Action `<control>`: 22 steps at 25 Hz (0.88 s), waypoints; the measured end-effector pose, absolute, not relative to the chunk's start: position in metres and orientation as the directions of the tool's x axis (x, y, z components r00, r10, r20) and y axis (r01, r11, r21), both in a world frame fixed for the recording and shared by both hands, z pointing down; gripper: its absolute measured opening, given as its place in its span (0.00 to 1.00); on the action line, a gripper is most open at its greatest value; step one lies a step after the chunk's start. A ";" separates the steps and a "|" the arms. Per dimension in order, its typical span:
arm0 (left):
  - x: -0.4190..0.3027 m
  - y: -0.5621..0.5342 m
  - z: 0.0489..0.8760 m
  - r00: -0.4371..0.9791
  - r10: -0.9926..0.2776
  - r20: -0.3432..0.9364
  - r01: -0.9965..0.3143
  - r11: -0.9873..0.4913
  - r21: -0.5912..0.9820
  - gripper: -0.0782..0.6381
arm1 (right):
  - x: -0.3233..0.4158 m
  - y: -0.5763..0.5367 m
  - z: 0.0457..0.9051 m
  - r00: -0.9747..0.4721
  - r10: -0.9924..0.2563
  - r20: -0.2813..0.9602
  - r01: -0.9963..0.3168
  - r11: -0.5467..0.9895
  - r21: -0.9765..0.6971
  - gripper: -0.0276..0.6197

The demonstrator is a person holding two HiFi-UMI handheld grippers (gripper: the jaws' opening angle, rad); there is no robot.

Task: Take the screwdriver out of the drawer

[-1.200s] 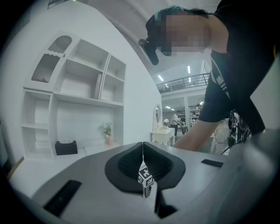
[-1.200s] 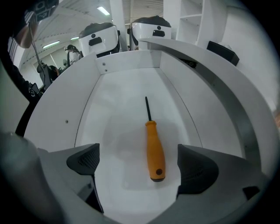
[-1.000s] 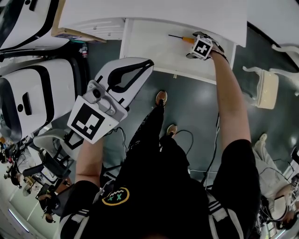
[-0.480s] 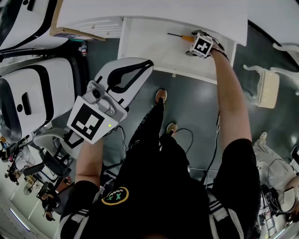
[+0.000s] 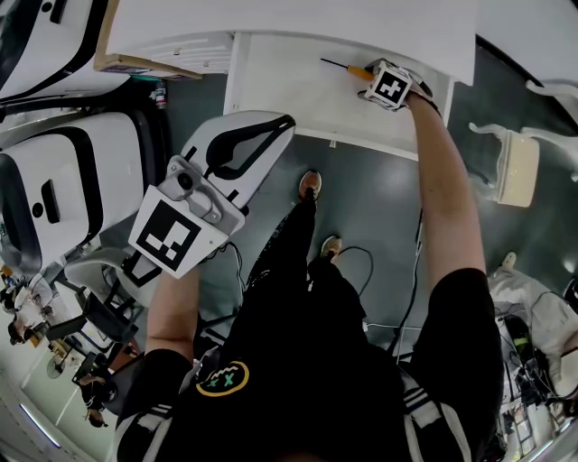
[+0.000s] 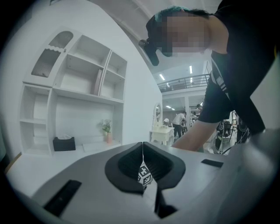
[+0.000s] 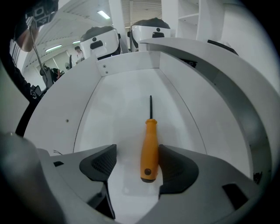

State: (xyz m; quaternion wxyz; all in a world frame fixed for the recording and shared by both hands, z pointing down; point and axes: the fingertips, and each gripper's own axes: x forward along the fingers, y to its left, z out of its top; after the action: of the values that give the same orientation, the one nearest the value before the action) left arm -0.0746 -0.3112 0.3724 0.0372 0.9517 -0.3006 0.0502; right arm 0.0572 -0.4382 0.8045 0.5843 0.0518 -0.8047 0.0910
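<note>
The screwdriver (image 7: 148, 146), with an orange handle and a thin dark shaft, lies flat on the floor of the open white drawer (image 7: 122, 109). My right gripper (image 7: 137, 154) points steeply down into the drawer with the handle between its closing jaws. The right pad rests against the handle and the left pad stands clear of it. In the head view the screwdriver (image 5: 358, 70) pokes out left of the right gripper (image 5: 370, 81) in the drawer (image 5: 280, 90). My left gripper (image 5: 287, 122) hangs shut and empty over the floor, its jaws meeting in the left gripper view (image 6: 143, 145).
The drawer juts from a white desk (image 5: 298, 23). White-and-black bulky seats (image 5: 54, 180) stand at the left, a white chair (image 5: 515, 167) at the right. Cables (image 5: 361, 262) lie on the dark floor by the person's feet.
</note>
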 end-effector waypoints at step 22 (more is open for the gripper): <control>-0.067 -0.297 0.368 0.816 -0.566 0.115 -0.573 -0.819 0.031 0.14 | 0.068 -0.435 0.794 -0.328 -0.063 0.942 -0.293 0.955 -0.038 0.27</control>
State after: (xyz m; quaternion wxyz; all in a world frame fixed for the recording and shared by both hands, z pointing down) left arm -0.0673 -0.2969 0.3684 0.0319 0.9524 -0.2990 0.0505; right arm 0.0684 -0.4351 0.7936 0.5690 0.1099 -0.8087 0.1009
